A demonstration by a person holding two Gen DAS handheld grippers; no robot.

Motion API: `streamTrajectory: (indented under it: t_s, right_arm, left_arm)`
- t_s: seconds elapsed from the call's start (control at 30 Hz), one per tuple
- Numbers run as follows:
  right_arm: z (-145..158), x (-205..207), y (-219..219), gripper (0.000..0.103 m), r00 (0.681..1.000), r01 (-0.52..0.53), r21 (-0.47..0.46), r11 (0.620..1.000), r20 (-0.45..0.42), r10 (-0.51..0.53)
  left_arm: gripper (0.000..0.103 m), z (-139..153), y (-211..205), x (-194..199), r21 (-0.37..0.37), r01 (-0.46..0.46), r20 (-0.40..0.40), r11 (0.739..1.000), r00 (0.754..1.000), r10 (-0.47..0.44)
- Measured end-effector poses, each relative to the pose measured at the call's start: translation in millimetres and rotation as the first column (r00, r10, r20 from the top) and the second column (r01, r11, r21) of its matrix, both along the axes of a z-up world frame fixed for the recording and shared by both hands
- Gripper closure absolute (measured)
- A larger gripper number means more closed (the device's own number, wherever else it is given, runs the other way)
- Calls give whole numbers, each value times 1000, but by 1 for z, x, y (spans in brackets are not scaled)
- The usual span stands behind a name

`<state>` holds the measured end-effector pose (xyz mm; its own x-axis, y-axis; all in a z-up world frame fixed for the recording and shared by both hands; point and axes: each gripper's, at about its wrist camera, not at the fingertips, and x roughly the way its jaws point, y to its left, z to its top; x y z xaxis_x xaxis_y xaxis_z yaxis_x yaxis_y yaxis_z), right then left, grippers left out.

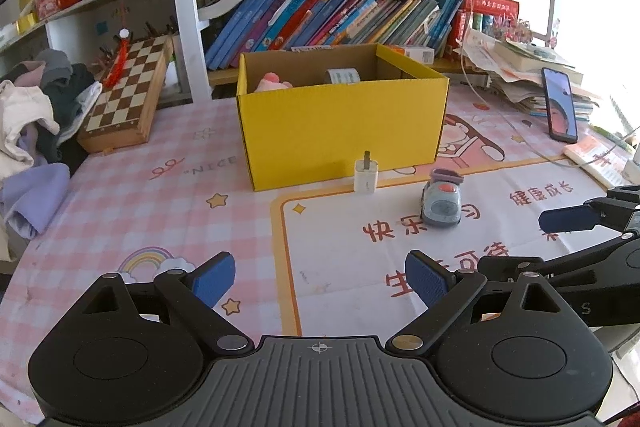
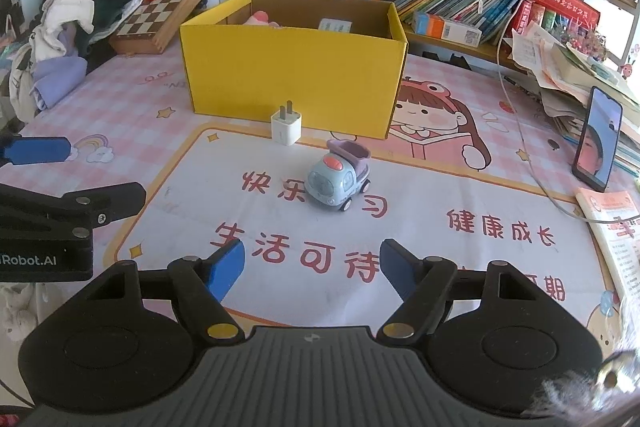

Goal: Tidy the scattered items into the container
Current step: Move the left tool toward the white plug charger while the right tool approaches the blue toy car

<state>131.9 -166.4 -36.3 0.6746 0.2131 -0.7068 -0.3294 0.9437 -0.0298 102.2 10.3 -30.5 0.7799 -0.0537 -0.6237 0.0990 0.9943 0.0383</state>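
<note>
A yellow cardboard box (image 1: 340, 131) (image 2: 292, 71) stands open on the table, with a pink soft toy (image 1: 272, 83) and a tape roll (image 1: 342, 75) inside. A white charger plug (image 1: 365, 177) (image 2: 286, 129) stands just in front of the box. A small blue-grey toy car (image 1: 442, 201) (image 2: 338, 181) sits to its right. My left gripper (image 1: 320, 279) is open and empty, well short of both. My right gripper (image 2: 312, 267) is open and empty, facing the toy car. The right gripper's fingers (image 1: 568, 219) show at the right edge of the left wrist view.
A chessboard box (image 1: 128, 95) and a clothes pile (image 1: 36, 119) lie at the left. A phone (image 1: 562, 105) (image 2: 598, 139) leans on paper stacks at the right, with a white cable (image 2: 520, 123) trailing over the table. Bookshelves stand behind the box.
</note>
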Motion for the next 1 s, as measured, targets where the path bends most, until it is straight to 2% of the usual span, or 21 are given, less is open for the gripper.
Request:
streamTrajectory:
  t_s: [0.6, 1.0]
  right_arm:
    - [-5, 20, 3, 29, 1000, 1, -3, 1000, -27, -1]
    - [-12, 48, 2, 29, 998, -10, -3, 1000, -62, 9]
  left_arm:
    - [9, -7, 1, 19, -4, -5, -21, 1000, 1000, 5]
    - [9, -12, -2, 41, -20, 1, -40, 1000, 999, -1]
